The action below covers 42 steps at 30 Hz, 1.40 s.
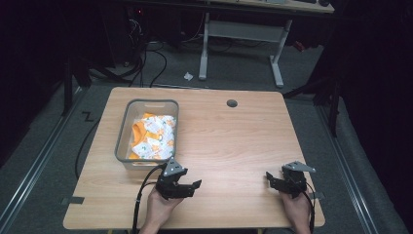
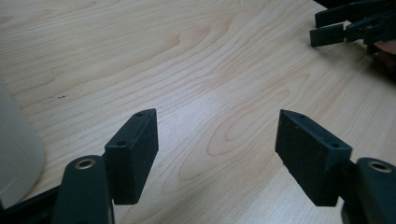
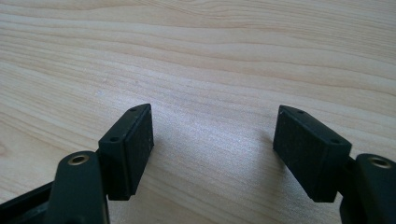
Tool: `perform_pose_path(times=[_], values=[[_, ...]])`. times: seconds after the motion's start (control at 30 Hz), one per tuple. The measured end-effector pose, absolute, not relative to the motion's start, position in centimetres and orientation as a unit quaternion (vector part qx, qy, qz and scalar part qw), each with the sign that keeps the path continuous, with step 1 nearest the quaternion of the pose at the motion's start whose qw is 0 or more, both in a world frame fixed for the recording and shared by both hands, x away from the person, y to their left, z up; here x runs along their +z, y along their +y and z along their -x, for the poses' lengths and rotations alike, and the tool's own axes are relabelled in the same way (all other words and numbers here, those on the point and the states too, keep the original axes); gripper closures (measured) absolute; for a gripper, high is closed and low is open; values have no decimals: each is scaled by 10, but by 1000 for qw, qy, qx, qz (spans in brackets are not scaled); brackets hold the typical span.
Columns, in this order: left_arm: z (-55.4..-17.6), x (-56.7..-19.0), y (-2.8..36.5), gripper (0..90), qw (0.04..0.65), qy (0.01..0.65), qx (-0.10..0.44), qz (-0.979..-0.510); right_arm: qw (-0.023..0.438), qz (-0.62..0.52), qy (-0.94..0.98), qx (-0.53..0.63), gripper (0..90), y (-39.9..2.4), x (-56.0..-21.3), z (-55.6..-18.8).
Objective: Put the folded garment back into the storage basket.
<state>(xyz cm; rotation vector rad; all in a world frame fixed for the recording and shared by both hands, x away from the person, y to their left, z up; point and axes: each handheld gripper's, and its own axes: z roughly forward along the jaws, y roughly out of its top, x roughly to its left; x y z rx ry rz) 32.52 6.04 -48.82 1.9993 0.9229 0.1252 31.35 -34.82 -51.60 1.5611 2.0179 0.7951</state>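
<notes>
A grey plastic bin (image 1: pixel 125 127) stands on the left half of the wooden table (image 1: pixel 234 141) and holds several white and orange packets (image 1: pixel 154 136). My left gripper (image 1: pixel 194 187) rests low on the table just in front of the bin, pointing right, its jaws open with bare wood between them (image 2: pixel 217 140). The bin's pale wall (image 2: pixel 16 149) sits at the left edge of the left gripper view. My right gripper (image 1: pixel 271 179) lies near the table's front right corner, pointing left, open over bare wood (image 3: pixel 212 135). The right gripper's jaws (image 2: pixel 334 29) also appear far off in the left gripper view.
A round cable hole (image 1: pixel 232 103) sits near the table's far edge. A white desk frame (image 1: pixel 241 44) and cables stand on the floor behind the table. Metal rails run along the floor on both sides.
</notes>
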Motion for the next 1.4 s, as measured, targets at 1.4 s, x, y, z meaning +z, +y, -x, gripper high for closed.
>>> perform_pose_path(times=[1.4], values=[[-333,-524,57,262,363,411,153,-823,232,-567,736,289,294,-348,-516,-313]])
